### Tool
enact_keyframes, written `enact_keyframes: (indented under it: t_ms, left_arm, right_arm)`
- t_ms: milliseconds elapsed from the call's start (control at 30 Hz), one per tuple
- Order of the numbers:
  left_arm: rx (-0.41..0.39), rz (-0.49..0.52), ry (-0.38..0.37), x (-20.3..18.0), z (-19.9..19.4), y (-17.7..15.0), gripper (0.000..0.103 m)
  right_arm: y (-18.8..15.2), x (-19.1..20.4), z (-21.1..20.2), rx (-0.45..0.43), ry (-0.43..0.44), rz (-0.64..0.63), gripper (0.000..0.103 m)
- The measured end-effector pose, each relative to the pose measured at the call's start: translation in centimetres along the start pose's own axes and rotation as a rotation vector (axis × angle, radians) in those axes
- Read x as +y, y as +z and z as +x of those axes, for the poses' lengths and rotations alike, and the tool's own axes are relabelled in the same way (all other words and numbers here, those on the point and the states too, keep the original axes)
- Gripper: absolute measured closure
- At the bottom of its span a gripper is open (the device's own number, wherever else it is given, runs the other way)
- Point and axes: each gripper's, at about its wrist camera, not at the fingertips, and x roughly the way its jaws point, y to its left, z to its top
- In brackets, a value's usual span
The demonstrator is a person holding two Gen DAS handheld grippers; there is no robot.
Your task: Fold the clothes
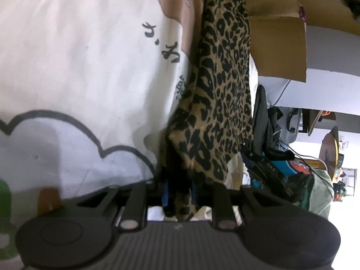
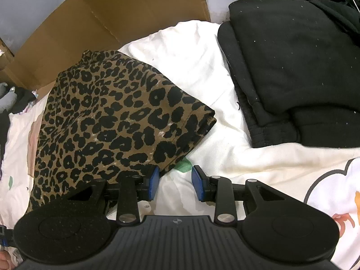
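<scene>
Spread under everything: a white sheet (image 2: 202, 72), soft and wrinkled, printed with a black cloud outline and some black letters. Lay on the right part of it: a stack of black clothes (image 2: 292, 67), thick and fuzzy, dotted with pale lint, folded into flat rectangles with a ribbed cuff at the near edge. Stood behind, along the far side: a brown cardboard box (image 2: 108, 15), flat-walled and creased.

Rested left of the black stack, apart from it, on the sheet: a leopard-print garment (image 2: 108, 121), tan with black spots, fine-ribbed weave, folded into a rough rectangle with one blunt corner pointing to the right.

Clenched on this same leopard cloth (image 1: 216, 90): the left gripper (image 1: 180, 196), blue pads almost together, with a bunch of the fabric squeezed between them and the rest stretching away from the camera.

Released and holding nothing: the right gripper (image 2: 175, 182), fingers moderately apart, blue pads (image 2: 198, 185) smooth and rectangular. Left pad touched or nearly touched the near edge of the garment; cannot tell which. Between the fingers, only sheet with a small green print.
</scene>
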Motion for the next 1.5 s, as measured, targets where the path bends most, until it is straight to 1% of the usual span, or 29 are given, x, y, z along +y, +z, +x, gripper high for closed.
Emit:
enact_keyframes:
  t_ms: [133,267,367,433,600,733,867,900,1000,1067,1167,1267,1500]
  left_arm:
    - [0.003,0.016,0.004,0.1,-0.2,-0.5,0.080]
    - [0.003,0.026,0.031,-0.1,0.0,-0.4,0.093]
    - [0.008,0.053,0.063,-0.5,-0.5,-0.3,0.097]
    - [0.005,0.069,0.085,-1.0,-0.9,-0.1,0.098]
    - [0.004,0.147,0.168,-2.4,-2.1,0.6,0.098]
    - [0.000,0.176,0.206,-3.1,-2.5,0.9,0.099]
    - [-0.007,0.177,0.222,-3.1,-2.6,1.1,0.099]
    - [-0.008,0.178,0.224,-3.0,-2.6,1.1,0.098]
    - [-0.011,0.180,0.229,-3.0,-2.7,1.2,0.098]
    - [-0.013,0.178,0.229,-3.0,-2.7,1.2,0.098]
    - [-0.015,0.175,0.229,-2.9,-2.9,1.2,0.098]
    - [-0.013,0.177,0.232,-2.8,-3.0,1.3,0.098]
    - [-0.007,0.183,0.231,-2.7,-3.2,1.4,0.098]
  right_arm:
    - [0.1,-0.4,-0.1,-0.005,0.004,0.027,0.064]
    - [0.3,-0.8,-0.5,-0.021,-0.007,0.042,0.064]
    - [0.5,-1.1,-0.8,-0.039,-0.016,0.051,0.064]
    - [0.7,-1.4,-1.0,-0.050,-0.026,0.062,0.064]
    - [1.2,-1.9,-1.2,-0.072,-0.023,0.070,0.064]
    - [1.7,-1.8,-1.6,-0.101,-0.019,0.055,0.064]
    - [2.5,-1.7,-2.2,-0.142,0.000,0.031,0.064]
    - [2.8,-1.8,-2.1,-0.140,0.011,0.030,0.064]
    - [3.9,-1.8,-1.3,-0.133,-0.006,-0.001,0.064]
    - [4.7,-2.0,-0.1,-0.094,-0.005,-0.039,0.064]
    - [5.1,-1.6,1.7,-0.042,-0.030,-0.108,0.064]
    - [5.4,-1.8,2.7,-0.003,-0.029,-0.109,0.064]
    - [6.2,-1.3,3.9,0.026,-0.014,-0.141,0.066]
